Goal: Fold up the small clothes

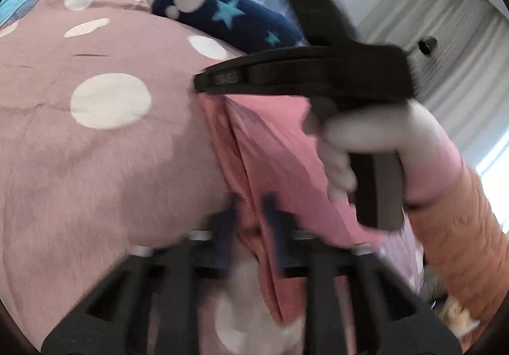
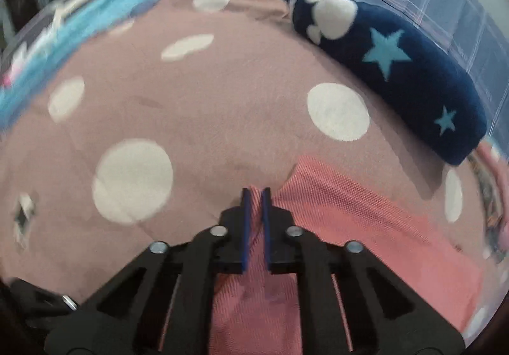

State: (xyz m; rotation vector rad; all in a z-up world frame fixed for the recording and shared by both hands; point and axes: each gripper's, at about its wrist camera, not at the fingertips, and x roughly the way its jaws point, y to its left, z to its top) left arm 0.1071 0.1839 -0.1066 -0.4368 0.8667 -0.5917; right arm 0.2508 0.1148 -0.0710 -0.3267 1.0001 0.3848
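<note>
A pink garment (image 2: 366, 227) lies on a mauve blanket (image 2: 222, 119) with white dots, which covers the surface below. In the right wrist view the garment fills the 4 to 6 o'clock part of the picture, its corner reaching up to the right claw (image 2: 256, 192). That claw's blue pads (image 2: 245, 227) stand nearly together with a narrow strip of the pink cloth between them, so the right claw is closed on the garment's edge. In the left wrist view the left claw (image 1: 251, 199) sits at 6 o'clock, blurred; its two fingers are close together with a raised ridge of the garment (image 1: 270, 138) pinched between them. The same view shows the right claw's black body at 2 o'clock, tip down on the garment's far end, held by a hand (image 1: 375, 145) in a white glove with a pink sleeve (image 1: 461, 227). The garment hangs as a taut fold between the two claws. A navy cloth (image 2: 397, 68) with blue stars and a white paw print lies on the blanket at 1 o'clock, apart from the garment. A turquoise fabric (image 2: 79, 30) borders the blanket at 10 o'clock. White curtains (image 1: 445, 37) show at 2 o'clock in the left wrist view.
</note>
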